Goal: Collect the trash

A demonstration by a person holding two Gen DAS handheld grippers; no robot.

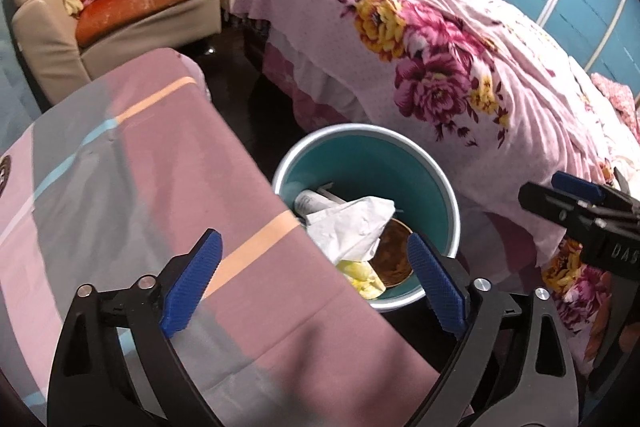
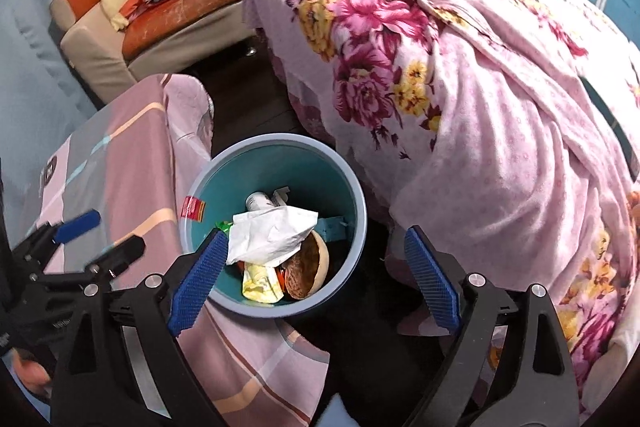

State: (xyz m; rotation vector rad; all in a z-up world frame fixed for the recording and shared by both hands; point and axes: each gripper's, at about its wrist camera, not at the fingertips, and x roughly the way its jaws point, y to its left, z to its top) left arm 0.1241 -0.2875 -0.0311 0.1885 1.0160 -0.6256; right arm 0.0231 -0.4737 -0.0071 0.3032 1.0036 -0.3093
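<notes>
Teal bin (image 2: 352,187) holds one white tissue (image 2: 272,235); left gripper (image 1: 316,287) and right gripper (image 2: 316,283) both spread, empty

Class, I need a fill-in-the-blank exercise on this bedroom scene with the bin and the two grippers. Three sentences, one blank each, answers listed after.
1. The round bin has a ____ inside wall.
2. Topmost in the bin lies a crumpled ____ tissue.
3. Both the left gripper and the right gripper have their blue-padded fingers spread ____, holding nothing.

Missing words: teal; white; open
</notes>
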